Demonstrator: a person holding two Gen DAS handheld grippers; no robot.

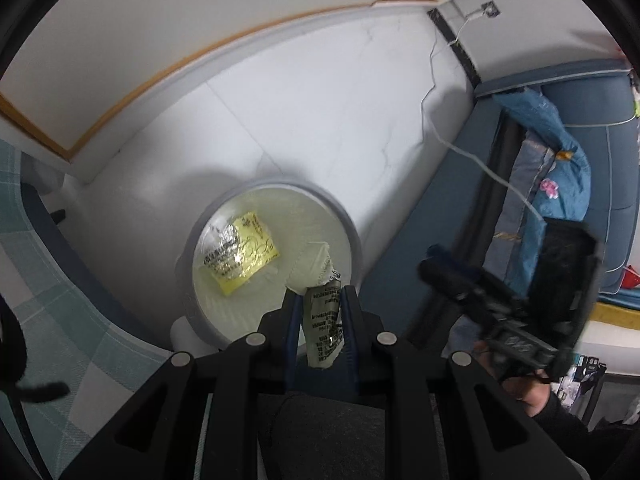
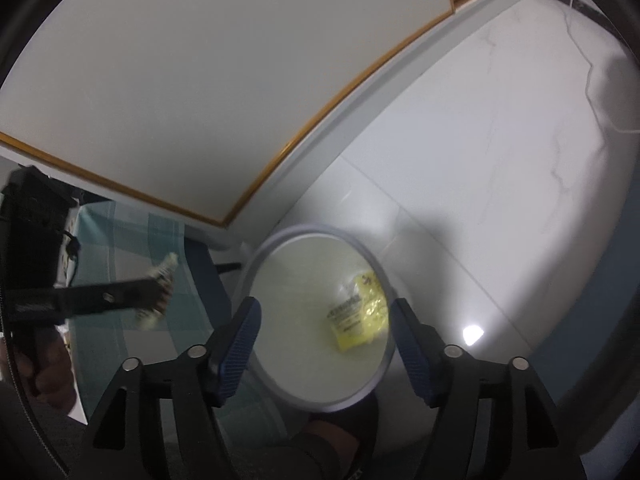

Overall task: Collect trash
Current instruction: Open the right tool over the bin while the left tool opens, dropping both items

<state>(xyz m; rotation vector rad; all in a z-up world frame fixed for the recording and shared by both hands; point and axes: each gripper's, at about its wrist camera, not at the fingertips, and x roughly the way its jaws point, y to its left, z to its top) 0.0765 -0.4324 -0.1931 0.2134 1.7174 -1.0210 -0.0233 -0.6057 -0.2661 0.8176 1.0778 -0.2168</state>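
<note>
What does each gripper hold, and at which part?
The left gripper holds a crumpled printed wrapper, pinched around its middle between the fingers, above the bin. The right gripper is open and holds nothing.

We are looking down into a round trash bin [image 1: 352, 236] whose mouth is standing open, with only a yellow wrapper [image 1: 244, 256] lying at its bottom, leaving room above it. Our left gripper [image 1: 320, 308] is closing on a printed wrapper [image 1: 324, 328] over the bin's near rim, while our right gripper [image 2: 324, 320] is spreading wide over the opening. A white cabinet [image 2: 200, 80] is crowding one side of the bin, a blue sofa [image 1: 580, 120] is flanking the other, and pale floor tiles [image 1: 320, 120] are lying bare between them.
</note>
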